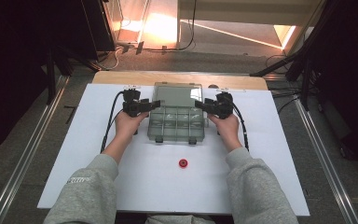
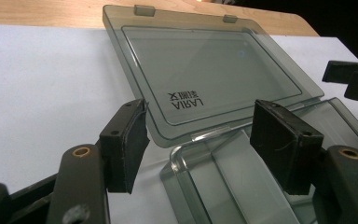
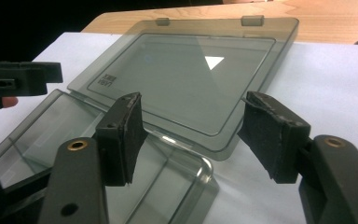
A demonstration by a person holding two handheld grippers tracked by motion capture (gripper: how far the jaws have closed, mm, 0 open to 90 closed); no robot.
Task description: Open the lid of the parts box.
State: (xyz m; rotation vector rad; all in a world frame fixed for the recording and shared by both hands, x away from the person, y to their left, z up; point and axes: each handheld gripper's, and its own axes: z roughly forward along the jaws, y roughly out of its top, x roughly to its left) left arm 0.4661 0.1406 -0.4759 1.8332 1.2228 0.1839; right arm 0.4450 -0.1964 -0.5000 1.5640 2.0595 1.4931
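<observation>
While both tools – left [image 1: 154, 103], right [image 1: 199, 104] – gape empty beside the open box [image 1: 176, 122], a red ring [image 1: 183, 163] lies nearer the person.

left gripper [image 1: 154, 103]: jaws gaping, nothing pinched, pointing inward | right gripper [image 1: 199, 105]: same, mirroring | forearms resting near desk's front edge

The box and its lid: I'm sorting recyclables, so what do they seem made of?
Box and lid: likely smoke-tinted clear plastic, glossy. The white table shows through both, and the lid carries moulded lettering and light reflections.
</observation>
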